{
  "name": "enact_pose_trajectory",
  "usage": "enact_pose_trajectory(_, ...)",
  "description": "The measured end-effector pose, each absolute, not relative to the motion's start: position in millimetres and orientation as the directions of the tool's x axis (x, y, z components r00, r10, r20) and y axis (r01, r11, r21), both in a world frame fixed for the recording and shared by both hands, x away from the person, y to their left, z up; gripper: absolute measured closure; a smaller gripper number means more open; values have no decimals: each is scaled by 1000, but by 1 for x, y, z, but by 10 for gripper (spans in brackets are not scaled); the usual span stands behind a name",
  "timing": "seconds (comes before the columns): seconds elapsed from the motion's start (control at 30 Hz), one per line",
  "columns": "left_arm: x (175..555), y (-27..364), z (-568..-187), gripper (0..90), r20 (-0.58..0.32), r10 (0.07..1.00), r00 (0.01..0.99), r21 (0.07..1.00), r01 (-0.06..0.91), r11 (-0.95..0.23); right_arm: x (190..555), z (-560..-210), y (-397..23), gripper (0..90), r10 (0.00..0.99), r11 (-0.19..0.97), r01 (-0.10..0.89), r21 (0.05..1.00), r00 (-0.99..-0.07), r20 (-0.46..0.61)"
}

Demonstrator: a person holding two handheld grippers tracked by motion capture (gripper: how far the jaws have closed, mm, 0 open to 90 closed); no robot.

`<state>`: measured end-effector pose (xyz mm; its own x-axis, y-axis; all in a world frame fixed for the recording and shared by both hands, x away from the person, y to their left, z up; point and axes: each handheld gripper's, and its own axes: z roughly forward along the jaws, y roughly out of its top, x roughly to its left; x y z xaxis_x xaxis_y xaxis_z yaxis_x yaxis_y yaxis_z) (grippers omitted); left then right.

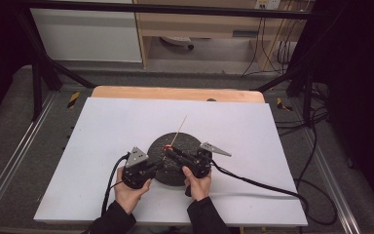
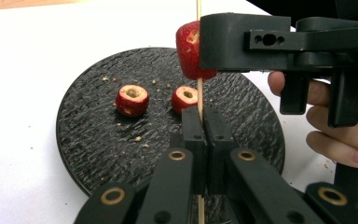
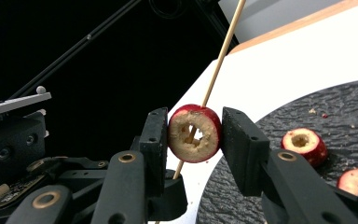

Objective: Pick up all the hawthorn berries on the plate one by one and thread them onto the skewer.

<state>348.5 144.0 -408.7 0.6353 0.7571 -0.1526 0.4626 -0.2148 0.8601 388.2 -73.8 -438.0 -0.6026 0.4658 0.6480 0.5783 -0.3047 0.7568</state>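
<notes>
Here, a white rectangular worktop (image 1: 102,146) carries a round black plate with a rough, slate-like surface (image 1: 187,141), placed near the person's edge. Both forearms, in dark sleeves, enter from the bottom of the high view and meet over the near half of the plate.

The left hand-held gripper (image 2: 203,128) has its jaws pressed together on a thin, pale wooden skewer (image 2: 199,95). In the left gripper view the skewer runs upright between the two black jaws and continues upward past the top edge. In the high view the skewer (image 1: 179,130) slants up and away from the grippers, over the plate's far rim.

The right hand-held gripper (image 3: 193,135) pinches a cored red fruit piece with a pale cut face and a hollow centre (image 3: 195,133). Its two jaws touch the piece on opposite sides. The skewer (image 3: 221,56) passes through the hollow centre of the piece and comes out below it. In the left gripper view this same piece (image 2: 190,51) sits on the skewer above the left jaws, partly hidden by the right gripper's jaw.

Two more cored red fruit pieces rest on the plate (image 2: 98,140), just beside each other but apart: one to the left (image 2: 132,100) and one close to the skewer (image 2: 184,98). Small crumbs lie scattered on the plate around them.

The left hand (image 1: 129,192) and the right hand (image 1: 198,184) grip the gripper bodies from below.
</notes>
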Motion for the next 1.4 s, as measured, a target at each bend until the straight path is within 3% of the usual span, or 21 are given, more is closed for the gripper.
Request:
enact_pose_trajectory(0.1,349,146,-410,887,-159,753,639,861,463,-211,388,-437,-74,587,465,-289,593,752,-599,652)
enact_pose_trajectory(0.33,342,164,-414,886,-141,747,650,860,454,-234,389,-426,-86,335,525,-215,565,796,-621,582)
enact_pose_trajectory(0.5,334,183,-419,886,-113,748,654,851,452,-268,393,-418,-98,169,590,-113,569,815,-621,516)
enact_pose_trajectory(0.63,329,198,-423,886,-99,750,654,839,460,-291,395,-416,-105,92,631,6,572,820,-638,441)
enact_pose_trajectory(0.83,323,215,-427,885,-91,753,652,821,477,-314,398,-418,-110,67,662,178,572,801,-672,333)
enact_pose_trajectory(1.4,316,237,-435,884,-91,747,658,808,487,-331,423,-396,-96,89,698,416,610,675,-690,194)
